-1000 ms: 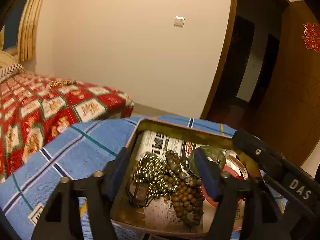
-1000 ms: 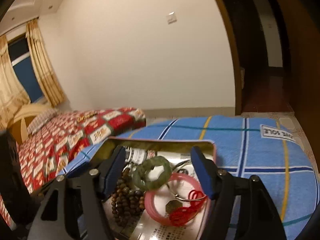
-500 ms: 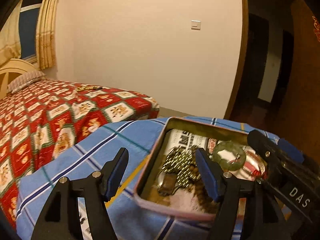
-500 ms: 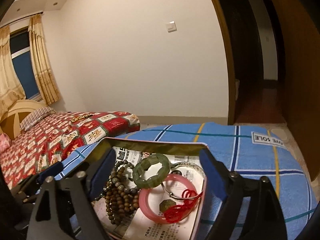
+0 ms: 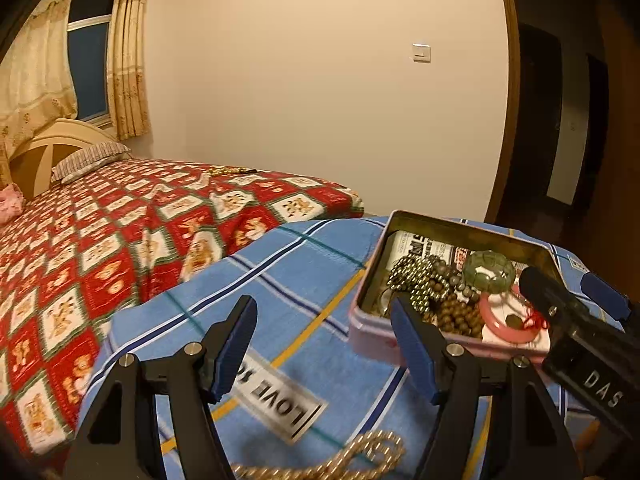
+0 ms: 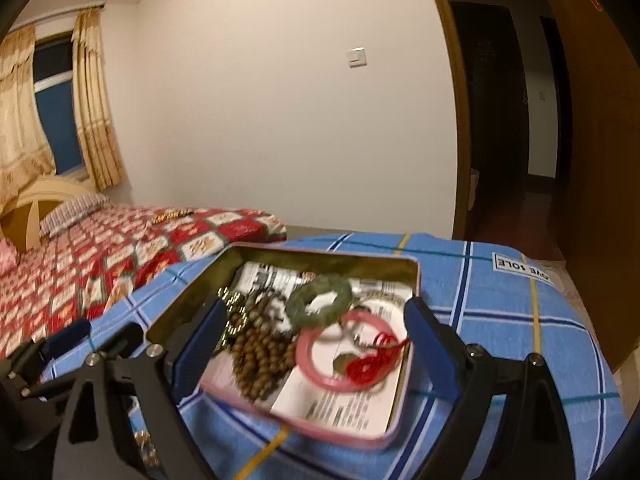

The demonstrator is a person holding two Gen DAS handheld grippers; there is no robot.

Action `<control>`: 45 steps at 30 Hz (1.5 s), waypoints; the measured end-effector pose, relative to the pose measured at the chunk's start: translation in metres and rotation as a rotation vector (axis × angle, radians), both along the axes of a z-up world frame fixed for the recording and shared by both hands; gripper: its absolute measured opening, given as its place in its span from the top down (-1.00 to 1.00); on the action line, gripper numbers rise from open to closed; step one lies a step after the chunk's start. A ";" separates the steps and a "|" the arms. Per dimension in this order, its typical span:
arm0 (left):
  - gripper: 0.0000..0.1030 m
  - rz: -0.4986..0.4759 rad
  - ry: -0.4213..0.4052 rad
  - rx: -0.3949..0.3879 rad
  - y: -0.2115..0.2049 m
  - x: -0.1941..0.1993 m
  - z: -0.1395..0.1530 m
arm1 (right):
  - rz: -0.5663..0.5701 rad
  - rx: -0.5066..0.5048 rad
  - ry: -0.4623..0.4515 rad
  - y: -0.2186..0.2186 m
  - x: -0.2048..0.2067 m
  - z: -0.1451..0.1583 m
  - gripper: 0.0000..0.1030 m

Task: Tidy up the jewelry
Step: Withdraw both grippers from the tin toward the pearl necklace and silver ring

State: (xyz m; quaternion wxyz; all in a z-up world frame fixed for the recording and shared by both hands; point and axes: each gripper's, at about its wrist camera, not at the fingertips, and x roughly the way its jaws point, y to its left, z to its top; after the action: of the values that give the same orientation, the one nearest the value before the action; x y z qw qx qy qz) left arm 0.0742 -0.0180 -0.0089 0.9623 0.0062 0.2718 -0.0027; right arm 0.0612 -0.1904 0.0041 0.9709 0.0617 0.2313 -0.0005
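Note:
A pink tin (image 5: 374,330) (image 6: 414,276) lined with newspaper stands on a blue checked cloth. It holds a green bangle (image 5: 489,272) (image 6: 320,300), brown wooden beads (image 5: 456,316) (image 6: 256,360), a silver bead chain (image 5: 416,276), a pink bangle (image 6: 320,368) and a red cord (image 6: 372,364). My left gripper (image 5: 324,344) is open and empty, left of the tin over the cloth. A gold chain (image 5: 352,458) lies on the cloth below it. My right gripper (image 6: 312,352) is open and empty above the tin.
A bed with a red patterned cover (image 5: 100,232) lies to the left, with another gold chain (image 5: 230,171) on its far side. A wall and an open dark doorway (image 6: 504,120) stand behind. The cloth carries a printed label (image 5: 276,400).
My left gripper has pulled back and to the left, out of the tin, and now sits over the cloth. My right gripper has risen slightly above the tin.

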 end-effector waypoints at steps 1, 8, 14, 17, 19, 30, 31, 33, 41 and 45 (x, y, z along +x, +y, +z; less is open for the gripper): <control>-0.35 0.005 0.003 0.000 0.003 -0.004 -0.001 | 0.005 -0.009 0.004 0.003 -0.003 -0.001 -0.79; -0.35 0.028 0.044 -0.012 0.020 -0.027 -0.005 | 0.067 -0.060 0.026 0.025 -0.024 -0.005 -0.82; -0.35 0.044 0.039 0.010 0.030 -0.045 -0.004 | 0.102 -0.057 0.023 0.036 -0.039 -0.007 -0.83; -0.35 0.059 0.049 -0.005 0.038 -0.050 -0.003 | 0.127 -0.068 0.009 0.045 -0.047 -0.006 -0.83; -0.35 0.062 0.049 -0.019 0.043 -0.054 -0.002 | 0.138 -0.080 0.008 0.051 -0.049 -0.007 -0.83; -0.35 0.100 0.069 0.005 0.059 -0.064 -0.002 | 0.189 -0.068 0.005 0.066 -0.060 -0.007 -0.83; -0.35 0.107 0.070 0.006 0.062 -0.064 -0.002 | 0.193 -0.068 0.005 0.067 -0.061 -0.008 -0.83; -0.35 0.122 0.073 0.006 0.067 -0.064 -0.002 | 0.200 -0.073 0.005 0.069 -0.061 -0.008 -0.83; -0.35 0.171 0.075 0.005 0.085 -0.063 -0.003 | 0.220 -0.048 0.005 0.070 -0.062 -0.008 -0.83; -0.35 0.193 0.082 -0.005 0.094 -0.062 -0.004 | 0.223 -0.047 0.010 0.071 -0.062 -0.009 -0.83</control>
State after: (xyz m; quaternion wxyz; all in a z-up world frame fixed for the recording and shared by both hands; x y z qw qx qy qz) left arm 0.0123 0.0762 -0.0127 0.9462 -0.0226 0.3101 0.0890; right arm -0.0008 -0.1196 -0.0046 0.9649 0.0129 0.2416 0.1019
